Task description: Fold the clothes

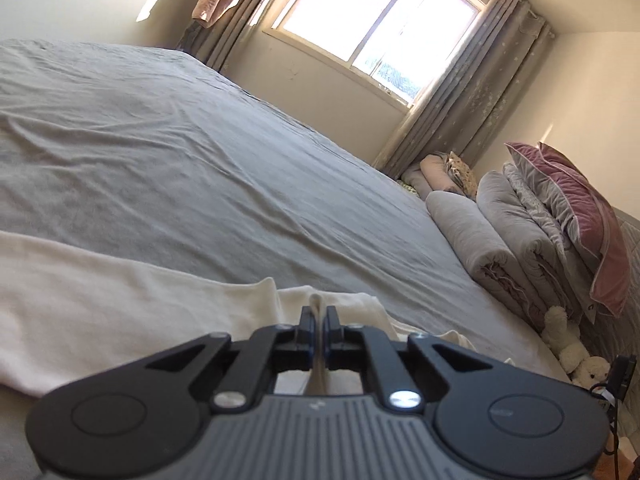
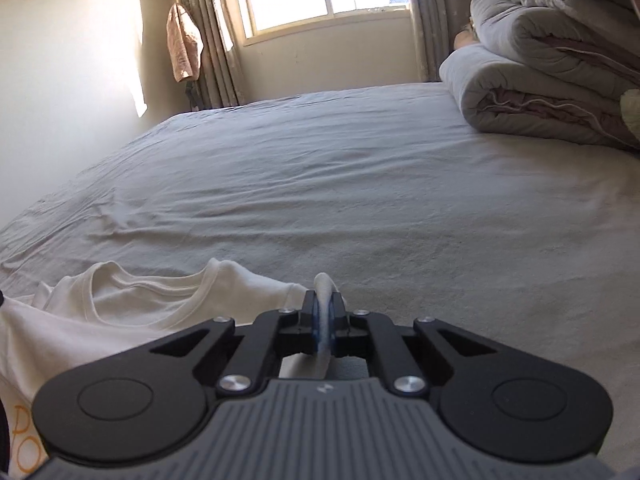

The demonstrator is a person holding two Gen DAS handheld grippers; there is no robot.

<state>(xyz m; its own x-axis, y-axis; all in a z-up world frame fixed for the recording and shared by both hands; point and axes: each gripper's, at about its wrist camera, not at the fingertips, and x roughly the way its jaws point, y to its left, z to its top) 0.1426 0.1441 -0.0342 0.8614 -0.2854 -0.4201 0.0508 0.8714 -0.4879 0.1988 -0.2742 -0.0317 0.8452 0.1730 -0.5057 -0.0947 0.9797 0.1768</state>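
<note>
Left wrist view
- The left gripper (image 1: 319,312) has its jaws pressed together on a thin fold of the cream T-shirt (image 1: 120,304); the pinched cloth stands up between the black fingers (image 1: 306,320).
- The T-shirt lies on the grey bed sheet (image 1: 180,140), at the sheet's near edge, spreading from the gripper toward the left of the frame.
- Rolled grey quilts (image 1: 480,248) lie at the far right side of the sheet, with a pink pillow (image 1: 580,216) leaning on them.
- A white plush toy (image 1: 572,348) sits beside the sheet, below the pillow.
- A window (image 1: 380,20) with grey curtains (image 1: 460,112) stands beyond the sheet's far edge.

Right wrist view
- The right gripper (image 2: 325,312) is clamped shut on a fold of the T-shirt (image 2: 120,300); the white cloth passes between the blue pads and rises just above the fingertips.
- The T-shirt rests on the bed sheet (image 2: 340,180) at its near left corner, its neckline (image 2: 152,280) open toward the far side. Orange lettering (image 2: 24,440) shows at the lower left, partly cut off and not readable.
- The quilts (image 2: 540,92) are stacked at the sheet's far right.
- A pink cloth (image 2: 184,44) hangs by the curtain past the sheet's far left corner.
</note>
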